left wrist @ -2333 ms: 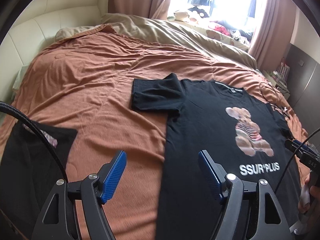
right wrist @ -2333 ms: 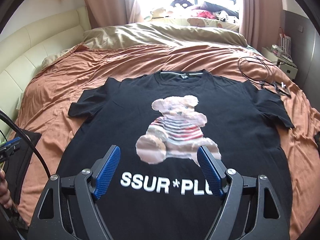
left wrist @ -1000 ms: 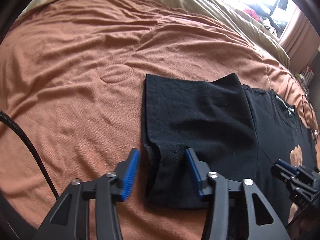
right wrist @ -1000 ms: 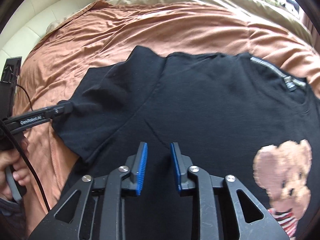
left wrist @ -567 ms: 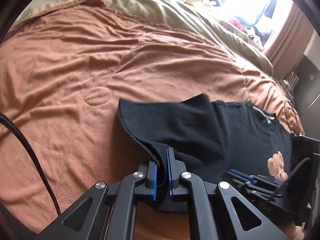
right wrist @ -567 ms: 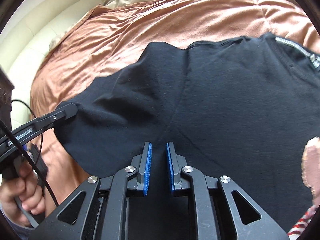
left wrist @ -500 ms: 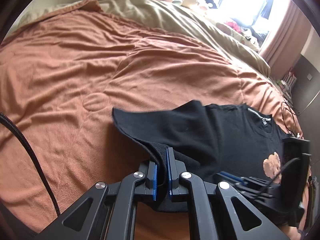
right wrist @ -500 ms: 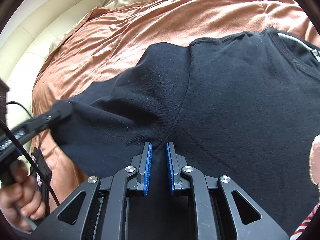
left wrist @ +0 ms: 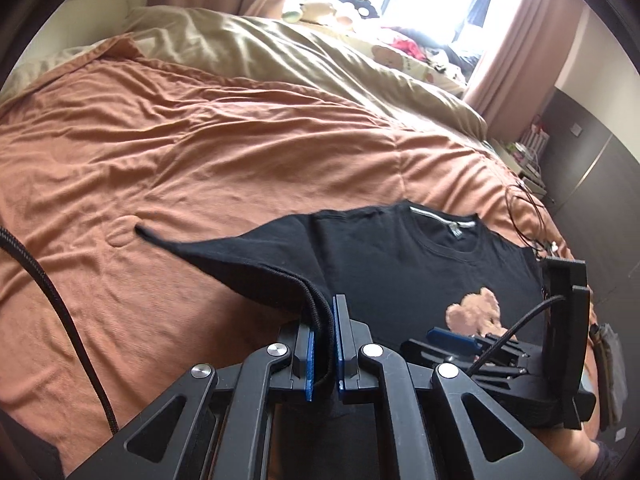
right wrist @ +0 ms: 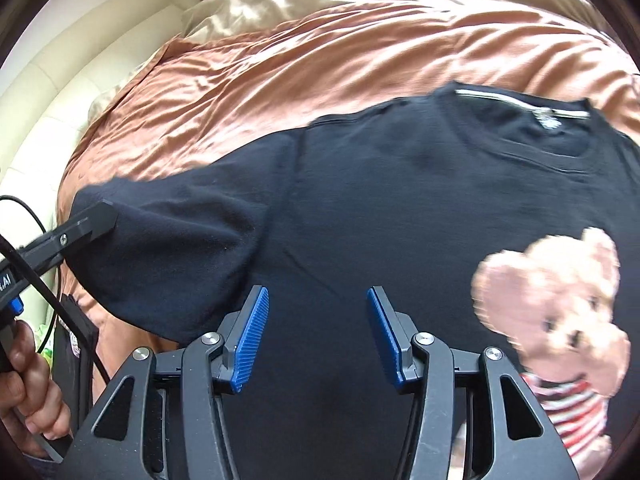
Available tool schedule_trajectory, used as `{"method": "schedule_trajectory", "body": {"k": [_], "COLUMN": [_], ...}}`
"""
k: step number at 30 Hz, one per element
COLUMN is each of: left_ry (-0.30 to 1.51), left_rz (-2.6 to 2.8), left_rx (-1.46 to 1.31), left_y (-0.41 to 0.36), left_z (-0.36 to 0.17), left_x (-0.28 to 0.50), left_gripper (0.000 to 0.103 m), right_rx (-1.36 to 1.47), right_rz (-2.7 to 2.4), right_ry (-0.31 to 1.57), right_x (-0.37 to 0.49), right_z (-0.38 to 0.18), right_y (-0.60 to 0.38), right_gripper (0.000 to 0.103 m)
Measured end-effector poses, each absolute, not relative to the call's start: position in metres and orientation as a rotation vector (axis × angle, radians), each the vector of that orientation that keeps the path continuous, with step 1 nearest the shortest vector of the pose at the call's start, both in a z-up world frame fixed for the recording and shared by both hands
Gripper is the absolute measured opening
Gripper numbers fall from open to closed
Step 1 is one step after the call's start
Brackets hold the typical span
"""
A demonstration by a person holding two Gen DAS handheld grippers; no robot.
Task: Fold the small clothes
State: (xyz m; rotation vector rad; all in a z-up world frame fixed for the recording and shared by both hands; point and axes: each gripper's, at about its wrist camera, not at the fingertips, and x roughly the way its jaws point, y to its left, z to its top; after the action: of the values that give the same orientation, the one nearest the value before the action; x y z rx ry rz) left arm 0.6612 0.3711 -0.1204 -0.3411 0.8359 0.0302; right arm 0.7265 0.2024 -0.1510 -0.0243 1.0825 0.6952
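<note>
A black T-shirt (left wrist: 400, 264) with a bear print (left wrist: 476, 312) lies face up on the bed. My left gripper (left wrist: 326, 344) is shut on the hem of its left sleeve (left wrist: 248, 264), which hangs raised off the blanket. The right wrist view shows that same left gripper (right wrist: 92, 220) pinching the sleeve (right wrist: 180, 232) at the left. My right gripper (right wrist: 318, 336) hovers over the T-shirt's (right wrist: 400, 200) body near the armpit seam. Its jaws are opening, the fabric lies below them, and the pads press on nothing. Beside it is the bear print (right wrist: 560, 312).
An orange-brown blanket (left wrist: 160, 160) covers the bed, with a beige duvet (left wrist: 280, 60) bunched at the far side. Cables (left wrist: 528, 216) lie by the right edge. Another dark garment (right wrist: 76, 344) sits at the near left, beside a hand (right wrist: 24, 380). A cream headboard (right wrist: 60, 100) curves along the left.
My left gripper closed on the sleeve hem and lifted it off the blanket, toward the shirt's body. My right gripper, nearly shut over the armpit area, has spread its jaws.
</note>
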Motion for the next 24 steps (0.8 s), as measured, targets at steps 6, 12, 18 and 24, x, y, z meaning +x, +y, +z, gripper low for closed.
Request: {"method": "schedule_trajectory", "body": {"k": [6,12,18,24], "left_ry": [0.87,0.99,0.95,0.963], "left_rz": [-0.033,-0.113,-0.054,0.074], "left_rx": [-0.343,-0.379,-0.371,-0.362], "left_y": [0.334,0.308,0.326,0.365], "left_z": [-0.128,-0.15,-0.138,-0.143], "left_x": [0.664,0.665,0.64,0.619], "left_gripper": [0.008,0.019,0.051,0.051], "right_rx": [0.006,0.002,-0.034,-0.133], "right_rz": [0.641,0.609,0.622,0.691], "right_ry": [1.074,1.08,1.039,1.0], "right_x": [0.725,0.711,0.698,0.674], "right_z": [-0.132,-0.115,-0.099,-0.087], "right_y": [0.158,0.126,0.136,0.176], "right_gripper": [0.049,0.049,0.063,0.063]}}
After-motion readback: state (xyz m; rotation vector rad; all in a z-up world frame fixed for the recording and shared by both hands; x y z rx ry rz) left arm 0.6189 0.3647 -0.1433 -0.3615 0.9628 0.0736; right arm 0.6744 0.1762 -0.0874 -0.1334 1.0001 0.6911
